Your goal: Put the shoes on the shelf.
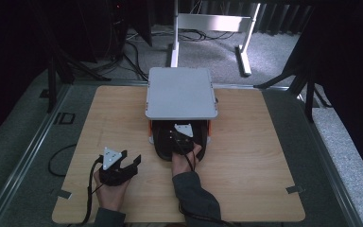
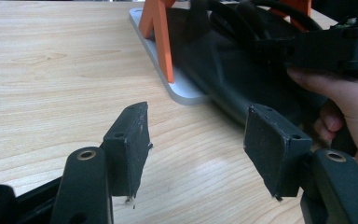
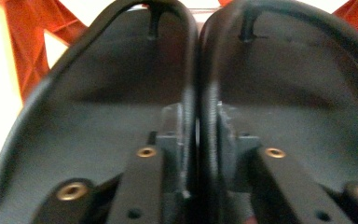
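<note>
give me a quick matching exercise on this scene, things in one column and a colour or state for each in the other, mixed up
Things:
1. left tool
2. right tool
3. stand legs
4. stand top

Colour or state:
A. orange
B. shut on the slippers' inner edges
C. grey
D. open, holding nothing

Pairs: 1-D, 2-B, 3-A, 4-C

A grey flat-topped stand on orange legs [image 1: 181, 92] sits at the far middle of the light wooden table [image 1: 246, 161]. Two black slippers [image 1: 163, 139] lie side by side under its top, partly poking out toward the person. The right gripper [image 1: 182, 134] reaches in at the slippers; the left gripper [image 1: 123, 163] is to their left, nearer the person.
</note>
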